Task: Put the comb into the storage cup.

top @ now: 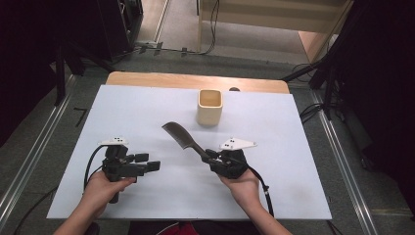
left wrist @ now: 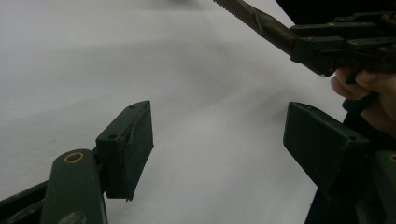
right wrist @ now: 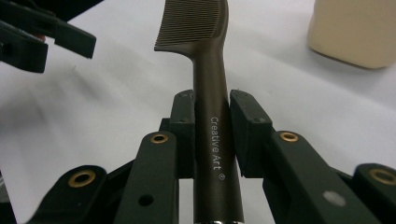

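Observation:
A dark brown comb (top: 181, 137) with fine teeth and a long handle printed "Creative Art" (right wrist: 212, 112) is held by its handle in my right gripper (top: 209, 156), whose pads press on both sides of it. The toothed end points up and to the left, clear of the white sheet. A cream square cup (top: 210, 106) stands upright behind it, seen at the top right in the right gripper view (right wrist: 355, 32). My left gripper (top: 147, 162) rests at the front left, jaws wide apart (left wrist: 217, 149) with nothing between them. The comb (left wrist: 261, 23) and right gripper (left wrist: 345, 42) show across from it.
A white sheet (top: 147, 107) covers the wooden table (top: 147, 78), whose back edge shows beyond it. Dark stands and cables ring the table on the floor. Bare sheet lies between the two grippers and around the cup.

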Demonstrator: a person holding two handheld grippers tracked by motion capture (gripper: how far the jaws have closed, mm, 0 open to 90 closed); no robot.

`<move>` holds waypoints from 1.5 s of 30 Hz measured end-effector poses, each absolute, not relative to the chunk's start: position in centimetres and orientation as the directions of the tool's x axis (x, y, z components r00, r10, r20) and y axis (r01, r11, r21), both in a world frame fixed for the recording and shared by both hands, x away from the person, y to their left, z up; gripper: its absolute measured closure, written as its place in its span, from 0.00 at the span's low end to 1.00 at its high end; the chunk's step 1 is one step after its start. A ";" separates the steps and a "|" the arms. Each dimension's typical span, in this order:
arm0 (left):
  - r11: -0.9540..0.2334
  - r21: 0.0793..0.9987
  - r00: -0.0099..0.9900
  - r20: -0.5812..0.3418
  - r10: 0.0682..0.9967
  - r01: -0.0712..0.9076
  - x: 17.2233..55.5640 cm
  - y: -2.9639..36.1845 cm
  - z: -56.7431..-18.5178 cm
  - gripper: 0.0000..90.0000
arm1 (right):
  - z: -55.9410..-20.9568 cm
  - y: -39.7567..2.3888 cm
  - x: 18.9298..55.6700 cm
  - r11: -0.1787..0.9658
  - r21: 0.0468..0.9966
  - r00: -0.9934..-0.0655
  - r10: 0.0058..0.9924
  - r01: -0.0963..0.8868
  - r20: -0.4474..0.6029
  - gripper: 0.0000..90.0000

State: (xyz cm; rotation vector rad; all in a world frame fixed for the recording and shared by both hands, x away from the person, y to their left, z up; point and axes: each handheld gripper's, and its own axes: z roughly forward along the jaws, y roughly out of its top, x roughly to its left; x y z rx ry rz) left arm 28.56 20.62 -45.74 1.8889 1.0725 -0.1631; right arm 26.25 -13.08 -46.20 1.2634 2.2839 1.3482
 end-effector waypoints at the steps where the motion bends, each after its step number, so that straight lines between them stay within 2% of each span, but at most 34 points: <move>1: -0.188 0.653 0.608 -0.508 0.610 0.734 28.6 20.6 -45.7 0.28 | -46.2 -13.0 26.3 0.216 0.793 -0.610 0.757 0.569 0.232 0.78; 12: -0.199 0.653 0.607 -0.489 0.626 0.731 29.2 20.0 -45.1 0.29 | -46.5 -11.5 27.0 0.211 0.799 -0.579 0.791 0.563 0.199 0.78; 22: -0.195 0.669 0.610 -0.466 0.641 0.717 30.4 19.5 -44.1 0.29 | -46.6 -9.5 27.7 0.138 0.817 -0.550 0.800 0.560 0.242 0.78; 35: -0.152 0.672 0.584 -0.482 0.653 0.725 32.1 19.2 -43.7 0.29 | -47.1 -8.3 27.9 0.097 0.846 -0.522 0.822 0.524 0.228 0.78; 45: -0.108 0.669 0.554 -0.501 0.665 0.735 32.8 19.0 -43.7 0.29 | -47.5 -7.4 28.0 0.048 0.859 -0.508 0.822 0.509 0.255 0.78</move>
